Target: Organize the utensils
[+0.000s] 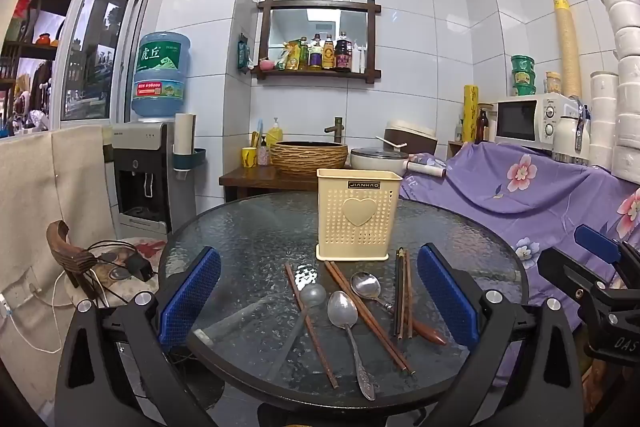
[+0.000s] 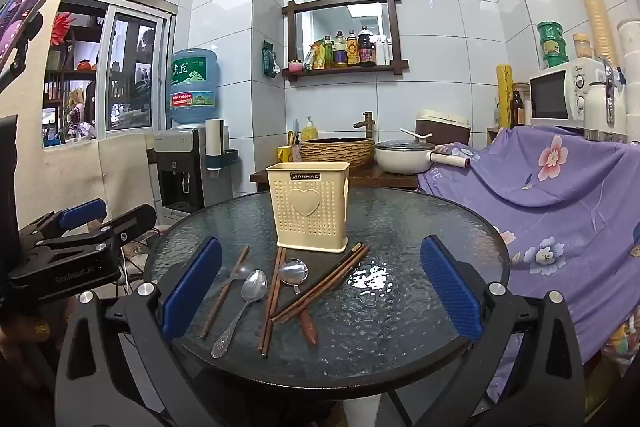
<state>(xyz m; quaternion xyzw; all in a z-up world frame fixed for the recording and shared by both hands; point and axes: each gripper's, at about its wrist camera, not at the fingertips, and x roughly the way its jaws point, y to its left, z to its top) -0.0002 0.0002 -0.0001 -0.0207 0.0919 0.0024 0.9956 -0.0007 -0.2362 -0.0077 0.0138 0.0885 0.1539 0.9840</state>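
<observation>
A cream perforated utensil holder (image 1: 357, 215) (image 2: 308, 209) with a heart on its front stands upright on the round glass table (image 1: 248, 227) (image 2: 420, 227). In front of it lie several brown chopsticks (image 1: 370, 315) (image 2: 320, 287), a metal spoon (image 1: 342, 311) (image 2: 254, 285), a wooden-handled metal spoon (image 1: 366, 285) (image 2: 293, 271) and a translucent spoon (image 1: 313, 294) (image 2: 240, 271). My left gripper (image 1: 318, 301) is open and empty above the table's near edge, straddling the utensils. My right gripper (image 2: 320, 293) is open and empty, likewise near the front edge.
A purple floral cloth (image 1: 532, 195) (image 2: 560, 183) covers furniture at the right, with a microwave (image 1: 528, 121) on it. A wooden sink stand with a woven basin (image 1: 309, 157) is behind the table. A water dispenser (image 1: 144, 171) and a wooden chair (image 1: 76, 259) are at the left.
</observation>
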